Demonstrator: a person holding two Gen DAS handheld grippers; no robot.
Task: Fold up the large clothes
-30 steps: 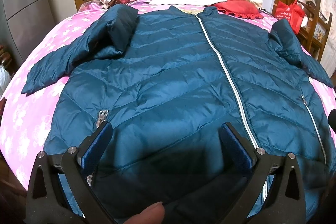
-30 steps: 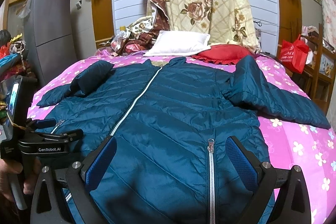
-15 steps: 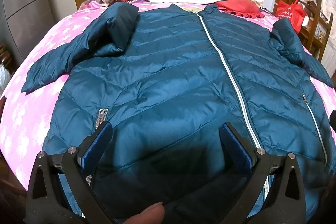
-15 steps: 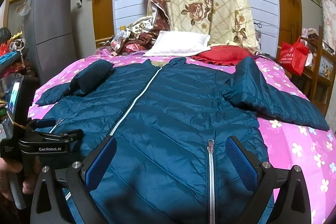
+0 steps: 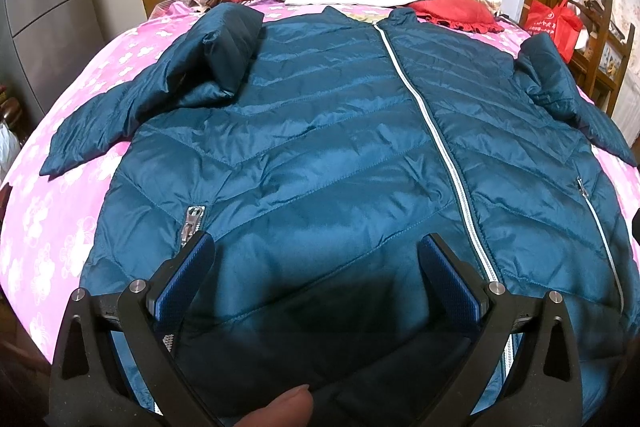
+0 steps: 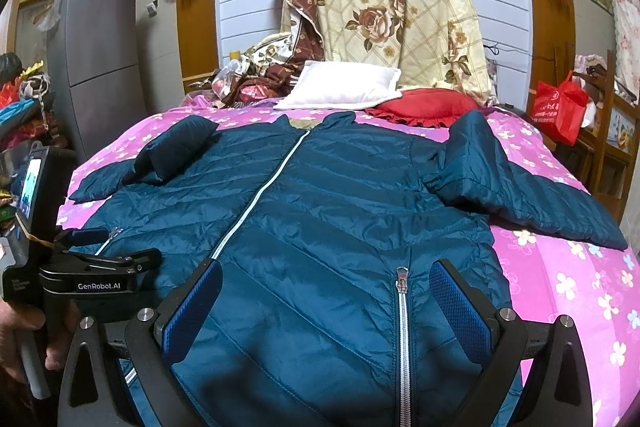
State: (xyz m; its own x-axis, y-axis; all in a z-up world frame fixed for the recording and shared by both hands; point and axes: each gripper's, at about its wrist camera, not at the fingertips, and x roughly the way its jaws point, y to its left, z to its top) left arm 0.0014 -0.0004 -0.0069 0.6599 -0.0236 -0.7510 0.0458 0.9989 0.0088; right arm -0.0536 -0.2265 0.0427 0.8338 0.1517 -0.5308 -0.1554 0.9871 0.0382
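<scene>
A bed with a pink flowered cover fills the room's middle, and everything else is placed from it: at its head lie a white pillow and a red cushion, with a cream rose-patterned cloth hung up behind them against a pale panelled wall. A grey fridge stands off the bed's left side, and a red bag sits on wooden shelving off its right. Spread flat across the bed is a dark teal padded jacket, front up and zipped closed — collar toward the pillow, hem toward the cameras, one sleeve out to each side. The left hand-held gripper hovers over the hem on the jacket's left half, its blue-padded fingers wide apart with nothing between them. The right hand-held gripper hangs over the hem on the right half, straddling a pocket zip — also spread wide and holding nothing.
</scene>
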